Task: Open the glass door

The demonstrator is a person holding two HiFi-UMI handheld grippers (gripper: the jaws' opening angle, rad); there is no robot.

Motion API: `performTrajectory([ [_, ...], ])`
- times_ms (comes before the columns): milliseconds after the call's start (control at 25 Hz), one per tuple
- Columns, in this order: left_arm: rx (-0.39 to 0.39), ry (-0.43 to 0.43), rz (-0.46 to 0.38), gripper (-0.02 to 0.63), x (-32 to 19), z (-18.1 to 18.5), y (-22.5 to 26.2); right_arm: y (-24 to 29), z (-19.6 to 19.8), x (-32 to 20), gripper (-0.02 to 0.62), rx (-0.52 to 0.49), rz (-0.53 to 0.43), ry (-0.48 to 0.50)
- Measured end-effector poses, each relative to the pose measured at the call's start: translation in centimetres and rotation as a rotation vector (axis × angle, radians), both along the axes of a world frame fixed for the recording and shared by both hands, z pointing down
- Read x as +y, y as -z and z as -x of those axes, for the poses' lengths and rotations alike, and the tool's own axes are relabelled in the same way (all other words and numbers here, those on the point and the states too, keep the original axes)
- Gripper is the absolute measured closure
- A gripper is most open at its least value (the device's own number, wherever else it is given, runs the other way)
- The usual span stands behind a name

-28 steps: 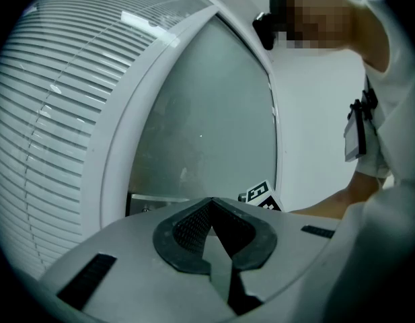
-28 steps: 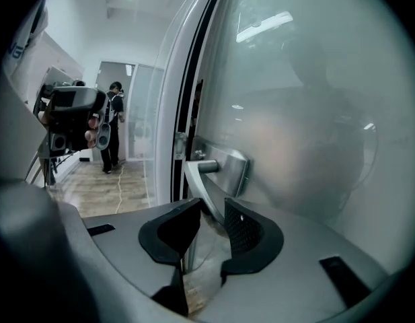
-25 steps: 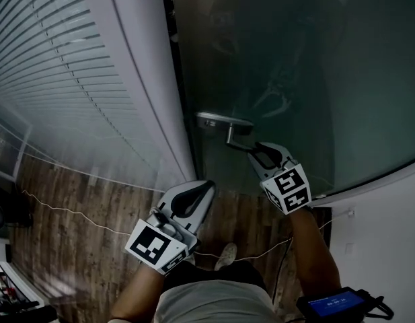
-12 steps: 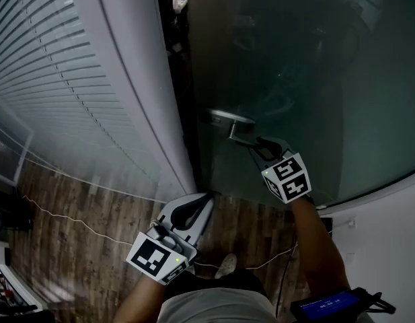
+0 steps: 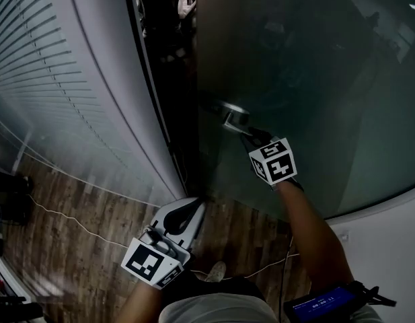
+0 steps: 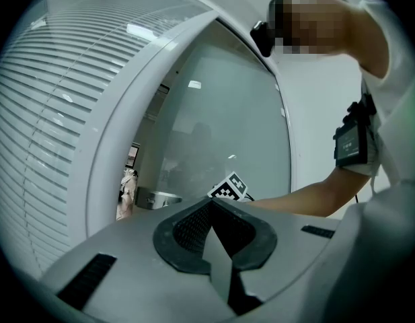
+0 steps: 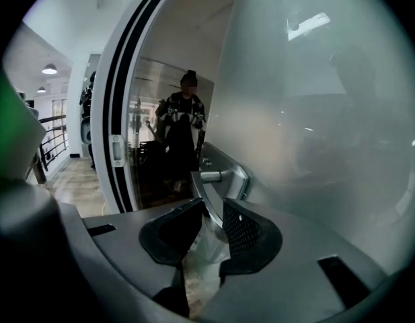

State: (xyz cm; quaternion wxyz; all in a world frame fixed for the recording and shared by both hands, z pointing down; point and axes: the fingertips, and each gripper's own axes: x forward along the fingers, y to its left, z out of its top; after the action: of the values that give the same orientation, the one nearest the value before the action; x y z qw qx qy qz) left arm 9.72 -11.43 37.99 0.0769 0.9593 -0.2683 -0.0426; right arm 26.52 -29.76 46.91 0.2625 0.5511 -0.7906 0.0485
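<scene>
the glass door (image 5: 308,79) is seen partly opened, its handle edge parted from the white door frame (image 5: 120,79) by a dark gap through which a room beyond can be made out. the right gripper (image 5: 246,133) is clamped on the lever handle (image 5: 234,116), with its jaws closing and the metal lever pinched between the pads. the left gripper (image 5: 188,209) is held low near the person's body, well apart from the door, its jaws pressed together on nothing. the unlatching is judged done and the swing begun; a wider swing is what appears to be left. the door panel stands upright, its long axis vertical and its free edge turned away from the frame. the lever is laid along the glass, its long axis running from the plate by the door's edge back toward the gripper.
</scene>
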Motion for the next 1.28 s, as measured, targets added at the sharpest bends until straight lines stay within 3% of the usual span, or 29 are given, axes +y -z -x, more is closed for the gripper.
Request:
performTrajectory([
  [160,-0.004,0.01,-0.017,0.605,1.3,-0.5,-0.3,0.3,-0.8,0.2,0.499,-0.038,-0.033,-0.019],
  [360,0.005,-0.022,-0.017,0.605,0.1,-1.0,0.8,0.6,-0.4,-1.2,0.503,-0.036,-0.008,-0.018],
  [720,-0.008,-0.099,-0.023,0.604,-9.6,-9.0,2.3,0.9,-6.1,-10.3,0.508,-0.035,-0.005,-0.036],
  [1000,-0.026,-0.14,-0.021,0.605,-11.9,-12.3,2.0,0.9,-10.5,-13.3,0.508,-0.049,-0.022,-0.094],
  [1280,-0.016,-0.106,-0.027,0.606,-13.4,-14.8,2.0,0.6,-14.5,-16.5,0.515,-0.068,-0.008,-0.123],
])
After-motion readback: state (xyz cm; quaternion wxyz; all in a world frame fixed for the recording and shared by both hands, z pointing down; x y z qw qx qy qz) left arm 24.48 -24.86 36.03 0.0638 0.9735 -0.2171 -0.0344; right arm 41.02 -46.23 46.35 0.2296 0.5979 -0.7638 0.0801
